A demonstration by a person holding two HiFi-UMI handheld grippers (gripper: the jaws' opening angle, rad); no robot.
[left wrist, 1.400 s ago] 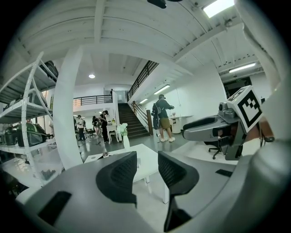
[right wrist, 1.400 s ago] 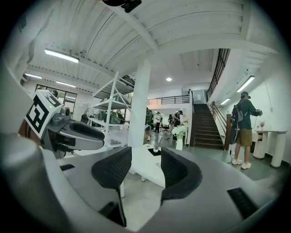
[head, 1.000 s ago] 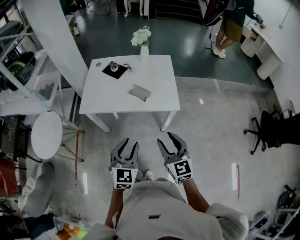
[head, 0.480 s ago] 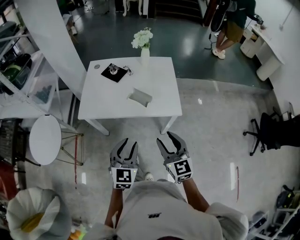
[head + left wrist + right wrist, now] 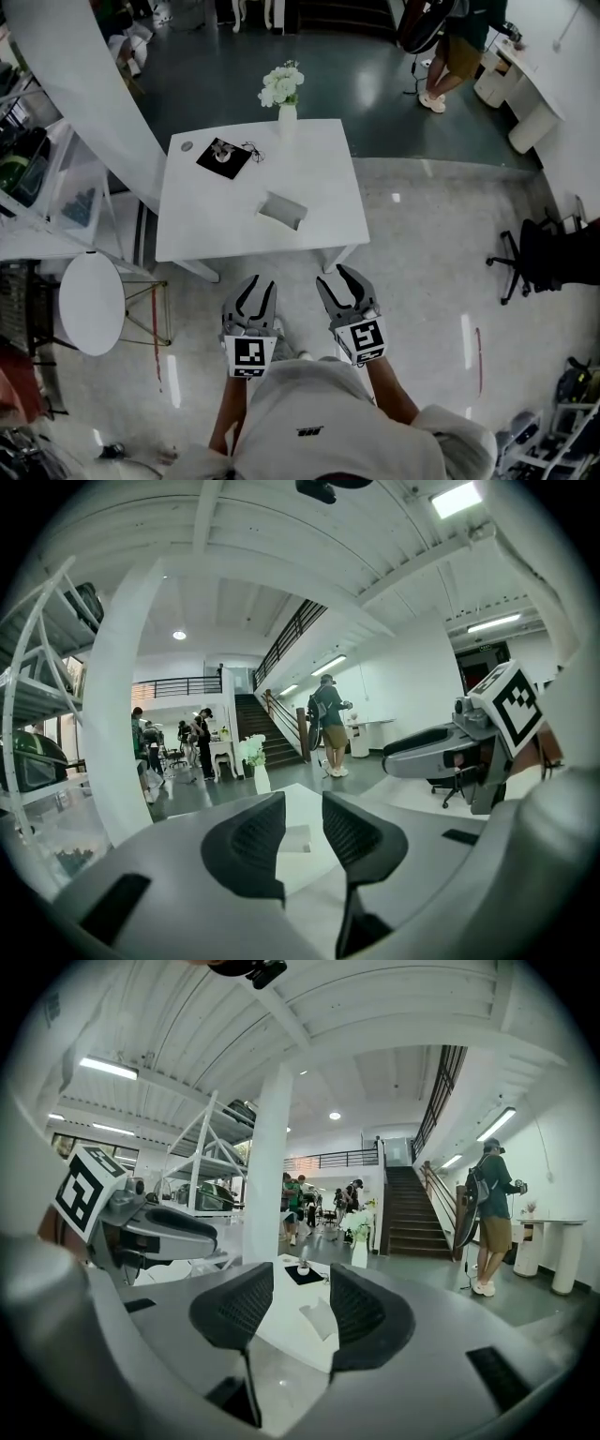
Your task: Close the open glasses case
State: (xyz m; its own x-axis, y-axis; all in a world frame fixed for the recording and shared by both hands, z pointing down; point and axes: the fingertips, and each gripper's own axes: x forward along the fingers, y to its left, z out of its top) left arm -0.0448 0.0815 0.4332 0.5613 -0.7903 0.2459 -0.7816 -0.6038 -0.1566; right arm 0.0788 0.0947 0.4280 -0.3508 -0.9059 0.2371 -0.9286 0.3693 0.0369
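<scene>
The grey glasses case (image 5: 282, 210) lies open on the white table (image 5: 206, 225), toward its near right part. Both grippers hang over the floor, short of the table's near edge and well apart from the case. My left gripper (image 5: 253, 287) is open and empty. My right gripper (image 5: 336, 278) is open and empty too. In the left gripper view the case (image 5: 298, 838) shows small between the jaws of the left gripper (image 5: 305, 836). In the right gripper view the case (image 5: 319, 1319) lies far beyond the right gripper (image 5: 300, 1309).
A black mat (image 5: 223, 157) with a small object and a vase of white flowers (image 5: 283, 94) stand at the table's far side. A round white side table (image 5: 92, 302) is at the left, an office chair (image 5: 539, 258) at the right, a person (image 5: 450, 47) beyond.
The table and case have drawn nearer in the head view as the person steps forward. Both grippers keep the same open pose in front of the body.
</scene>
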